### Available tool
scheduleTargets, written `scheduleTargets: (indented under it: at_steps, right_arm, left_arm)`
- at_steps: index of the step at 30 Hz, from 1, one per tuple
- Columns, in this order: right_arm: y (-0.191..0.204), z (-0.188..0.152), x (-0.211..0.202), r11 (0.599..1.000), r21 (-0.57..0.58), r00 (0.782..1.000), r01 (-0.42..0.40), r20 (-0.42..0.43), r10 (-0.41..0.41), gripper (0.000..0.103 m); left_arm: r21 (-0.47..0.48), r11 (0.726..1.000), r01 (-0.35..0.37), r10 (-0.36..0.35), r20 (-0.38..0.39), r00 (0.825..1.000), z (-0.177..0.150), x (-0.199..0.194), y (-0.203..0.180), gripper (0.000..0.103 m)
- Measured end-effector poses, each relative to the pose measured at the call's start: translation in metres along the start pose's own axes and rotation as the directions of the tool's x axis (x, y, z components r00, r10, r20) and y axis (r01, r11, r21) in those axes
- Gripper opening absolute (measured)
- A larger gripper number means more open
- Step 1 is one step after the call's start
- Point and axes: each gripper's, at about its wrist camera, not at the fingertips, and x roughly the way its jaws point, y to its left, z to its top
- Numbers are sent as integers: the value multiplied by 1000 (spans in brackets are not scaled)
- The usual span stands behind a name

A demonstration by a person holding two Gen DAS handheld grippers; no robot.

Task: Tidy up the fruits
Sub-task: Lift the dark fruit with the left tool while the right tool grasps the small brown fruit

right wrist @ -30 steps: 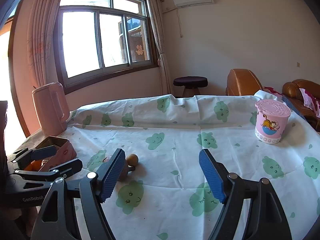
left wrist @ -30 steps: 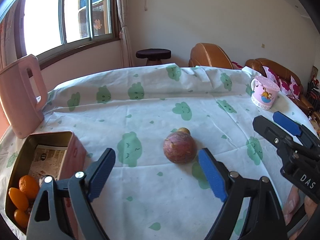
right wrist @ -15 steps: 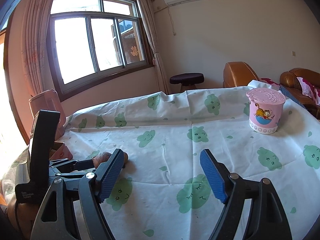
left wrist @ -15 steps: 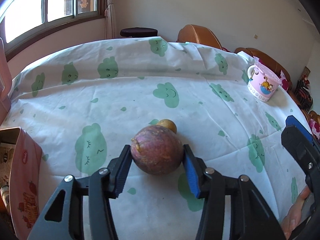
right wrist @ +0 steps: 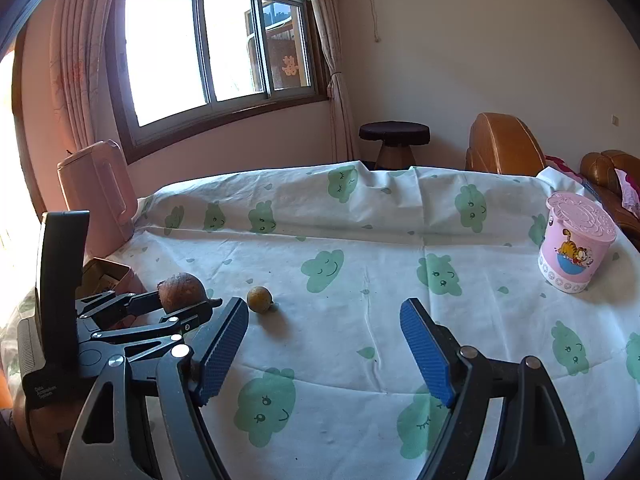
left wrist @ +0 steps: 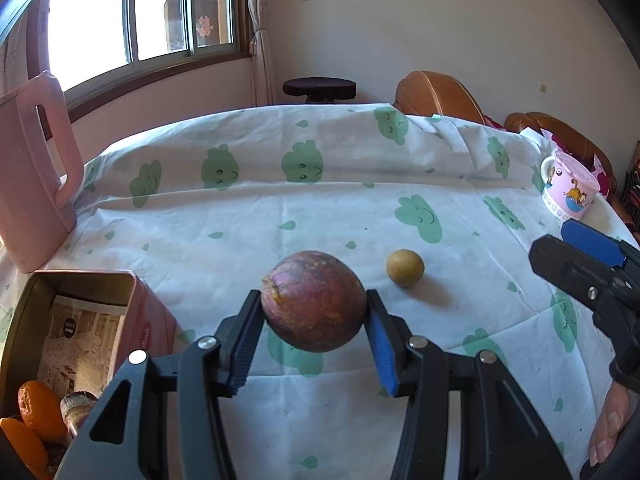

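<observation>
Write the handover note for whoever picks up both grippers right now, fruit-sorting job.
Left gripper: shut on the purple-brown fruit, which looks lifted just clear of the tablecloth.
Right gripper: open, empty, hovering over the cloth.
Pink tin box: on the table's left side, open, already holding oranges and at least one other fruit.
Small yellow-brown fruit: loose on the cloth, just right of the held fruit, untouched.
Done: big fruit gripped.
Left: probably carry it to the tin and release, then collect the small fruit; the right gripper seems better placed for it.
</observation>
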Motion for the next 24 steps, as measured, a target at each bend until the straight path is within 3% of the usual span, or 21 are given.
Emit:
scheduleTargets:
  at_steps: [3,7,16,18,20,24]
  right_arm:
    - [11,8,21,1000,-10,999,-20,-29,20,79]
    - [24,11,54,999,-41,995,-29,-99,24,56]
    - [36,5,86,996,-41,980,-74,-190,65,51]
    - [38,3,92,996,-52,972,-77,-224,64,43]
    - [37,2,96,996,-43,967,-81,-244,68,29]
    - [29,2,95,994,1,966,-108,-237,105,27]
  left_arm:
    - [-45,999,-8,7,-10,1000,2,3,11,52]
    - [-71,997,-5,4,-14,1000,2,5,18,52]
    - [-93,995,-23,22,-13,1000,2,5,24,52]
    - [-98,995,-18,17,-9,1000,2,5,25,52]
    - [-103,995,-10,10,-3,1000,1,4,26,52]
    - [-103,995,-9,9,2,1000,1,2,26,52]
